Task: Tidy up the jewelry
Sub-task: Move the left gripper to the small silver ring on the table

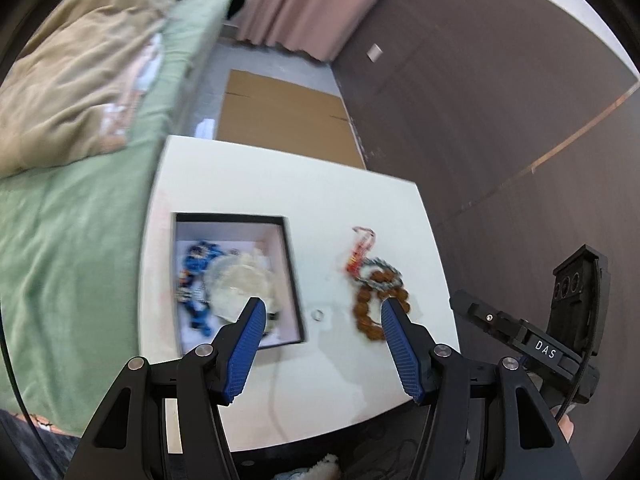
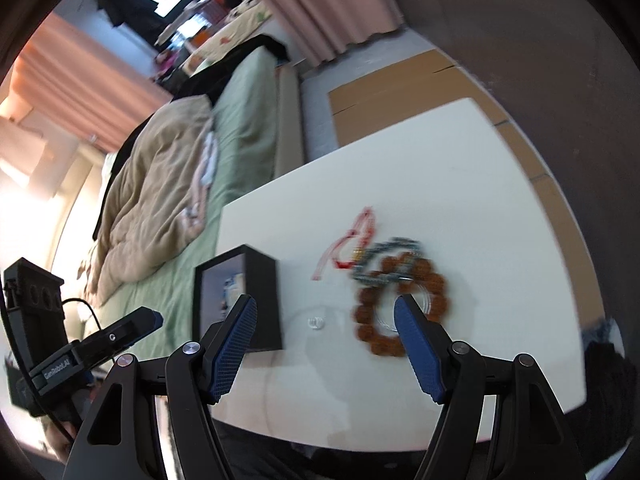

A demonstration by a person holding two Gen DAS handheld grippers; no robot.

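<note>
A black-rimmed open box (image 1: pixel 294 280) sits on the white table (image 1: pixel 280 184); it also shows in the right wrist view (image 2: pixel 264 300). Inside lie blue bead jewelry (image 1: pixel 196 280) and a clear bangle (image 1: pixel 236 284). Right of the box lie a small silver ring (image 1: pixel 318 314) (image 2: pixel 315 322), a brown bead bracelet (image 1: pixel 370 312) (image 2: pixel 384 316), a grey-blue bead bracelet (image 1: pixel 380 274) (image 2: pixel 384 258) and a red cord piece (image 1: pixel 362 246) (image 2: pixel 352 240). My left gripper (image 1: pixel 322 316) is open and empty above the ring. My right gripper (image 2: pixel 326 312) is open and empty above the ring.
A bed with a green sheet (image 1: pixel 80 240) and beige blanket (image 1: pixel 72 76) borders the table's left side. Flat cardboard (image 1: pixel 280 112) lies on the floor beyond the table. A dark wall (image 1: pixel 500 100) runs along the right. Pink curtains (image 1: pixel 312 4) hang at the back.
</note>
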